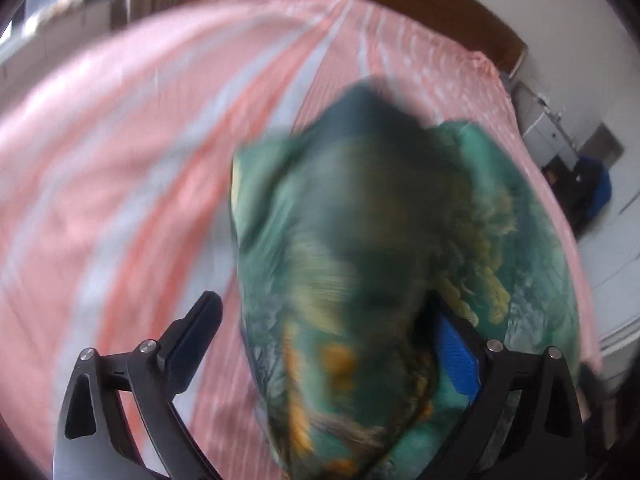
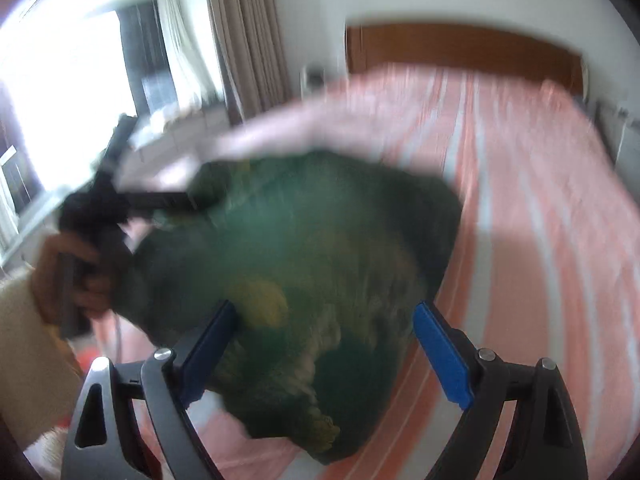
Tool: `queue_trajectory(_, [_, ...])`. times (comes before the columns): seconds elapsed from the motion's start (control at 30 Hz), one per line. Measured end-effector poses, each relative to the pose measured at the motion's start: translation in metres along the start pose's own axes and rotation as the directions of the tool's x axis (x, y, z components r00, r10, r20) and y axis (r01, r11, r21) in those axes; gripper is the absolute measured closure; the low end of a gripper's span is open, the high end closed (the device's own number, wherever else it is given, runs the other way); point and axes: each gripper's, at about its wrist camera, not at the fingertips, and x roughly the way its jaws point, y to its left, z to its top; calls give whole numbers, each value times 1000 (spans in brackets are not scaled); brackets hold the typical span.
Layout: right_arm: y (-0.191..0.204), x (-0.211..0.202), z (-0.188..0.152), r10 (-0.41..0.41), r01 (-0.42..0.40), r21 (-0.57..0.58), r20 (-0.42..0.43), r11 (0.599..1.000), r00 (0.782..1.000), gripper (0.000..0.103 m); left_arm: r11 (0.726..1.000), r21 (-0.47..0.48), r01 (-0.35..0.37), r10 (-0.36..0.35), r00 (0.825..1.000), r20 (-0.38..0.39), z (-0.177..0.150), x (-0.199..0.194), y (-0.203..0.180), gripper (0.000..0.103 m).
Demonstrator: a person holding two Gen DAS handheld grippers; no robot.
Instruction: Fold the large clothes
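Wide-open black right gripper (image 2: 324,344) straddles the bunched green-and-yellow printed garment (image 2: 304,248) on the pink striped bedsheet (image 2: 540,200), gripping nothing. At frame left, the left gripper (image 2: 200,196) looks clamped on the cloth; motion blur suggests it could slip and collapse the fold.

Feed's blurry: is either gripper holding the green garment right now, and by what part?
Neither seems to be. The left gripper and right gripper both stand open, with the green patterned garment bunched loosely between their fingers on the pink striped bedsheet.
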Motion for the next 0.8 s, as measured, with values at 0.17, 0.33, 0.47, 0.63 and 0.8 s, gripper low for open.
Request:
queue_trajectory(0.17, [-23,58,-42,109,-78,201,-146,976,983,3,999,38,10,-11,999,30,-9,-3,1,3])
queue_trajectory(0.33, [-27,12,-30,143,-125,197,-75,972,987,3,994,107,14,-26,993,115,0,-62,-7,4])
queue_trajectory(0.47, [-16,-42,-28,45,-49,90,51,995,998,3,991,101,93,-110,978,179,19,-101,-7,3])
queue_trajectory(0.63, [-10,-65,-53,47,-66,176,113,982,993,3,1000,27,-15,14,998,60,34,-45,16,2])
queue_trajectory(0.8, [14,-73,-100,62,-68,134,45,989,997,3,1000,15,-3,2,1000,27,15,-33,26,2])
